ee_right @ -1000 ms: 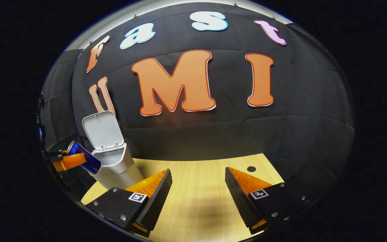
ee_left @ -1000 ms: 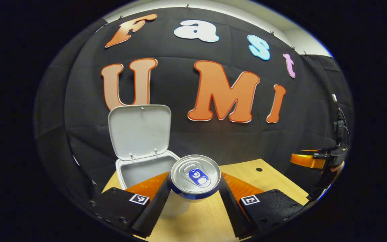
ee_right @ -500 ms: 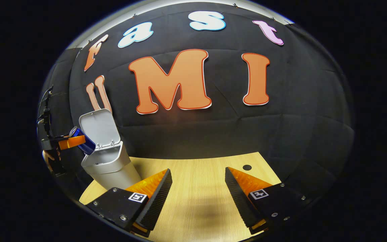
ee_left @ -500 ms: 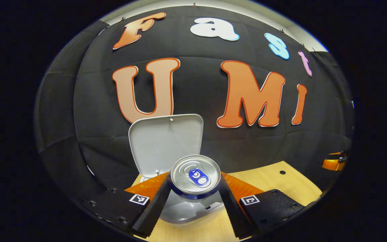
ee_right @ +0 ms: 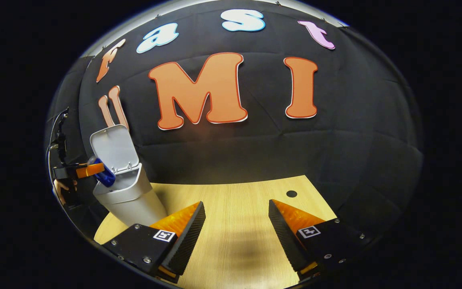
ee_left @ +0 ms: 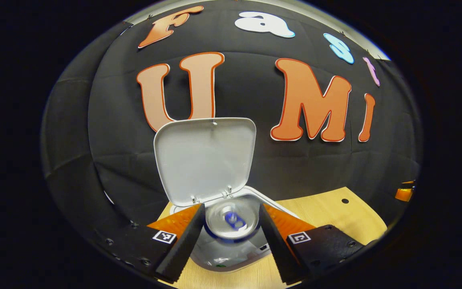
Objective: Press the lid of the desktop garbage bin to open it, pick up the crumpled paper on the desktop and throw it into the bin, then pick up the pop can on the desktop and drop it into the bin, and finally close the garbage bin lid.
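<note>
Can (ee_left: 231, 222), blurred, over open bin (ee_left: 231, 257) between left gripper (ee_left: 231, 224) fingers, contact unclear; light, thin-walled, slick — best gripped mid-body; right gripper (ee_right: 237, 224) apart, empty.

Pop can (ee_left: 231, 222) was carried by the left gripper (ee_left: 231, 237) from beside the garbage bin (ee_left: 231, 257) to over its open mouth. Can was blurred in the left gripper view, no longer sharp between the fingers; release could not be confirmed. In the right gripper view, can (ee_right: 102, 173) was brought to the bin rim.
</note>
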`<state>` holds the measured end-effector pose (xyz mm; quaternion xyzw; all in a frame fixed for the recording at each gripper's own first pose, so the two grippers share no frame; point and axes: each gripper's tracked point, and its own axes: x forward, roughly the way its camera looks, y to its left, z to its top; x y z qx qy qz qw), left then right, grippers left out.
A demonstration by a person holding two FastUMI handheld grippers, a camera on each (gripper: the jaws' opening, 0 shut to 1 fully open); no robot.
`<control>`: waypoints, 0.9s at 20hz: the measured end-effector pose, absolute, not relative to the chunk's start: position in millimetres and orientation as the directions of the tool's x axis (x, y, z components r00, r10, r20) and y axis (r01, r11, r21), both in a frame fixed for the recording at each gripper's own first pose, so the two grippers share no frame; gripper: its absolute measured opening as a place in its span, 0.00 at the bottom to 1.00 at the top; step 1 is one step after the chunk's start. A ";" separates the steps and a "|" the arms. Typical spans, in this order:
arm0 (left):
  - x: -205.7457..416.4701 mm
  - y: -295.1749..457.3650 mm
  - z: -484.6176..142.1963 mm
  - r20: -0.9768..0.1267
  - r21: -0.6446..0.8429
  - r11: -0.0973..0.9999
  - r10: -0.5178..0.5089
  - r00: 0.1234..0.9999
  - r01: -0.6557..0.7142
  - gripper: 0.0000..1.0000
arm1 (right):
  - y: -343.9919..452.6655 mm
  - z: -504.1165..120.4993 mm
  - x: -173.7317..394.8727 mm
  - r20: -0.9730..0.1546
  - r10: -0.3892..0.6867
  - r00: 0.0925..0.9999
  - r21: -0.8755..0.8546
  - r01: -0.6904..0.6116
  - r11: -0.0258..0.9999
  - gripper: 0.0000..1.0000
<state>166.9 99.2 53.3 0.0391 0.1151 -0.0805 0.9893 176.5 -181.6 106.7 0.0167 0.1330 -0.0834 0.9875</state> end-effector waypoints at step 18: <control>160.6 86.8 95.2 -0.197 0.035 0.978 -0.194 0.961 0.204 0.95 | -172.1 110.6 179.4 -0.265 -0.137 0.954 0.013 0.146 0.989 0.95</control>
